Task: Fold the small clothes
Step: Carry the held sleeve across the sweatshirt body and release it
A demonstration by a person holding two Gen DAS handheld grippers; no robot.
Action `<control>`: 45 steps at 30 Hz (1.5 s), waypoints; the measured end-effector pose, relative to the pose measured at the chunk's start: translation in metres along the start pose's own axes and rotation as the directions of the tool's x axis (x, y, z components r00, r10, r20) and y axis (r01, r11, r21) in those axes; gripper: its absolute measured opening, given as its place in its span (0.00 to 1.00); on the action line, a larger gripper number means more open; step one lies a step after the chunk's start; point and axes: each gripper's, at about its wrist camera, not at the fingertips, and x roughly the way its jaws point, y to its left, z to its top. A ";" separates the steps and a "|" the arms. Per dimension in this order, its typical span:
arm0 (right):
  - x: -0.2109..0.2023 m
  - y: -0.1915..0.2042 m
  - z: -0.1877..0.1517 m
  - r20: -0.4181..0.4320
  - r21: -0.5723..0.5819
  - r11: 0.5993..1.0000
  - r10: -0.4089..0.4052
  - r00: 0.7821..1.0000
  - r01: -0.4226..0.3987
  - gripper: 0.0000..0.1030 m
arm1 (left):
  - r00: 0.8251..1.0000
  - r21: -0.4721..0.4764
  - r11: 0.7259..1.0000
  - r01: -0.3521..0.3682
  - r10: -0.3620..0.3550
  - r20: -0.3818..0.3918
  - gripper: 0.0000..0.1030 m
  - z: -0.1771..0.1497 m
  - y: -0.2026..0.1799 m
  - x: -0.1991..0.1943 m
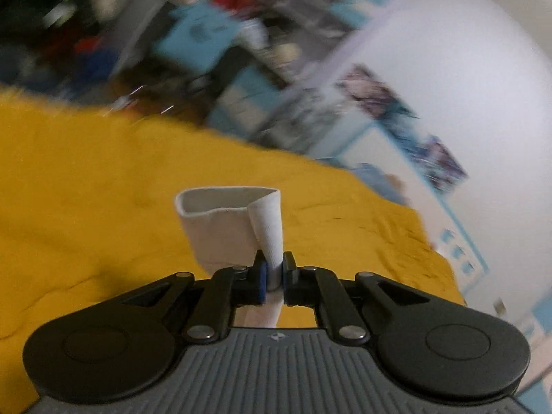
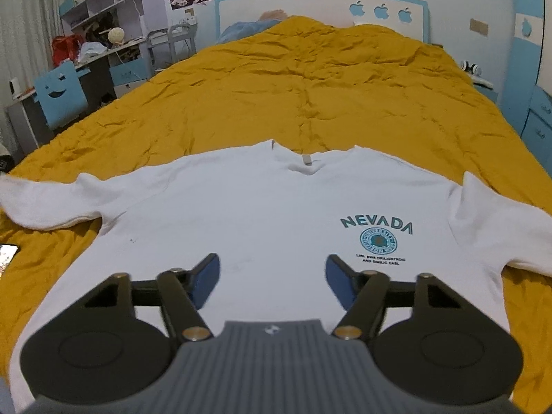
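Observation:
A white T-shirt (image 2: 262,214) with a teal NEVADA print lies flat, front up, on the yellow bedspread (image 2: 310,82). My right gripper (image 2: 272,276) hovers over the shirt's lower middle, jaws apart, nothing between its blue pads. In the left wrist view my left gripper (image 1: 274,274) is shut on a white sleeve (image 1: 234,227) of the shirt, and the cloth stands up in a curled fold above the yellow bedspread (image 1: 86,189). That view is blurred by motion. The left sleeve (image 2: 45,203) lies spread out in the right wrist view.
A blue-and-white headboard (image 2: 345,10) stands at the bed's far end. A desk with a blue chair (image 2: 62,96) and shelves sits to the left of the bed. A phone (image 2: 7,255) lies on the bedspread at the left edge. Blue drawers (image 2: 538,117) stand on the right.

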 end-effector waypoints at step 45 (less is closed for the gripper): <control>-0.021 -0.169 -0.036 0.015 0.244 0.969 -0.037 0.999 0.032 0.55 | 0.543 0.099 0.813 0.574 -0.287 -0.789 0.61 -0.303 -0.248 0.080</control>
